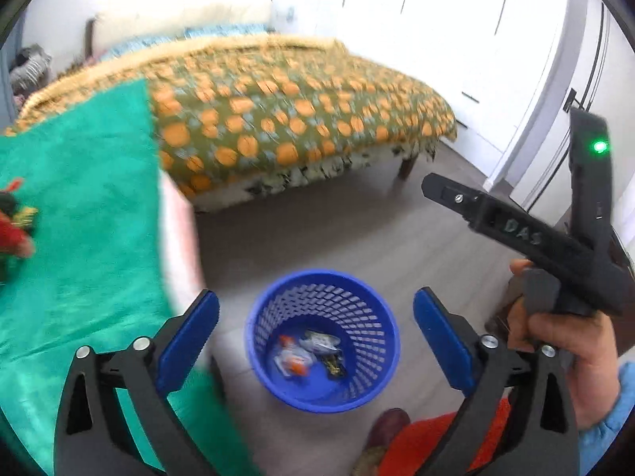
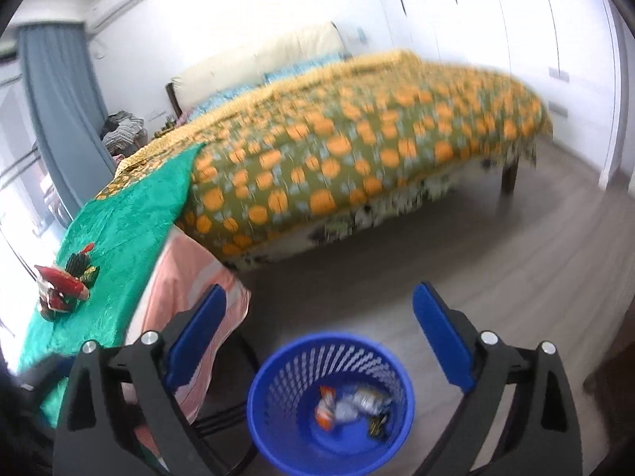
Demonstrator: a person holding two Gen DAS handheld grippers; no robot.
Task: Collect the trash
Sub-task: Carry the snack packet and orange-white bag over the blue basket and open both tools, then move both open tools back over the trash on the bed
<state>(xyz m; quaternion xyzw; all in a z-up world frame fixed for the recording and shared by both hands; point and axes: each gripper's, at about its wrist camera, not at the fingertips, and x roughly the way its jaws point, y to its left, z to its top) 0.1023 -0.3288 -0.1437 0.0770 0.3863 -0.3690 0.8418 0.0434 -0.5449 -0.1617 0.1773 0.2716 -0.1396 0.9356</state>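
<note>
A blue mesh wastebasket (image 1: 322, 342) stands on the floor and holds several crumpled wrappers (image 1: 307, 353). It also shows in the right wrist view (image 2: 330, 398) with the wrappers (image 2: 349, 404) inside. My left gripper (image 1: 315, 335) is open and empty above the basket. My right gripper (image 2: 319, 327) is open and empty, also above it. The right tool's body (image 1: 555, 238) shows at the right of the left wrist view, held by a hand. More trash, red and dark wrappers (image 2: 65, 287), lies on the green cloth (image 2: 119, 238); it shows at the left edge in the left wrist view (image 1: 14, 230).
A table with the green cloth (image 1: 79, 218) stands left of the basket. A bed with an orange-spotted cover (image 2: 357, 150) is behind. White wardrobes (image 1: 456, 31) line the far wall. Grey wood floor (image 2: 516, 258) lies around the basket. A foot (image 1: 387, 428) is near the basket.
</note>
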